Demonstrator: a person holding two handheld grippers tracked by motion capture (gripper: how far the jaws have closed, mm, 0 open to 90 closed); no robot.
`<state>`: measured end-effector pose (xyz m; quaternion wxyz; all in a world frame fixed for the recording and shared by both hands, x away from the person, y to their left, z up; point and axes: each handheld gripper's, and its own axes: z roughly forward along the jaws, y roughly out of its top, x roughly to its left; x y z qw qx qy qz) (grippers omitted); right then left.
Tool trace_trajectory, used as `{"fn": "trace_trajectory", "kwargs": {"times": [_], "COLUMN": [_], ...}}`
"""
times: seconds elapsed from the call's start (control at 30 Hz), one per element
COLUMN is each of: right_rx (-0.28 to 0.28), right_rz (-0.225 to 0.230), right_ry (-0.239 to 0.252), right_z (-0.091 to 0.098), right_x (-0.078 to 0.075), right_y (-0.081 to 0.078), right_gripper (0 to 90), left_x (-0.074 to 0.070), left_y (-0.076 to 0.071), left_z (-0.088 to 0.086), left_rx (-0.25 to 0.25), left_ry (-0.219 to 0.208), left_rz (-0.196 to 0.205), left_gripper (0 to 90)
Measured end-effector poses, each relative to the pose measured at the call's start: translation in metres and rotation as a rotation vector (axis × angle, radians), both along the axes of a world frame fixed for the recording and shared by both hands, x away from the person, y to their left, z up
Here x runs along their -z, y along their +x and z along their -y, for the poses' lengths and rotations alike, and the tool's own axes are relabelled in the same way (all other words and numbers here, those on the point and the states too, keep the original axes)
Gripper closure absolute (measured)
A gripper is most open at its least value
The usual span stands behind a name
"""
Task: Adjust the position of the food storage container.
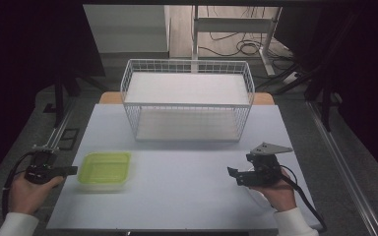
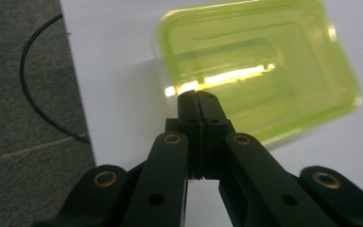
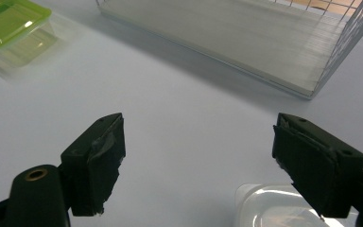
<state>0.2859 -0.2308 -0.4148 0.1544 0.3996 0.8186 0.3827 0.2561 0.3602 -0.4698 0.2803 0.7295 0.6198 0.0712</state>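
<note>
A translucent lime-green container [image 1: 104, 169] lies on the white table [image 1: 187, 196] at the front left. My left gripper [image 1: 73, 170] is at the table's left edge, pointing at the container's left side. In the left gripper view its jaws are pressed together with nothing between them, and the left gripper [image 2: 199, 97] ends just short of the green container [image 2: 264, 66]. My right gripper [image 1: 235, 176] is held at the front right and points left. The right gripper [image 3: 198, 161] stands wide open over bare table. A clear plastic container [image 3: 274, 208] lies just below its jaws.
A white wire rack [image 1: 187, 98] with two shelves stands at the back middle of the table; its lower shelf [image 3: 227, 38] is in the right gripper view. Dark floor and a black cable [image 2: 33, 90] lie beyond the table's left edge.
</note>
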Motion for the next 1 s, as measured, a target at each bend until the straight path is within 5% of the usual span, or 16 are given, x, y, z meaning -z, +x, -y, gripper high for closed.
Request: {"fn": "trace_trajectory", "kwargs": {"times": [0.43, 0.77, 1.0], "right_rx": [-0.004, -0.005, 0.016], "right_rz": [0.006, 0.004, -0.004], "right_ry": [-0.023, -0.033, -0.049], "right_z": [-0.001, -0.002, -0.001], "right_x": [0.001, 0.002, 0.002], "right_y": [-0.001, -0.001, 0.000], "right_gripper": [17.6, 17.5, 17.6], "left_x": [0.021, 0.021, 0.020], "left_y": [0.023, 0.029, 0.032], "left_z": [-0.005, 0.010, 0.037], "left_rx": [-0.014, 0.000, 0.058], "left_ry": [0.031, 0.027, 0.030], "left_rz": [-0.075, -0.075, -0.067], "left_gripper": [89.7, 89.8, 89.8]}}
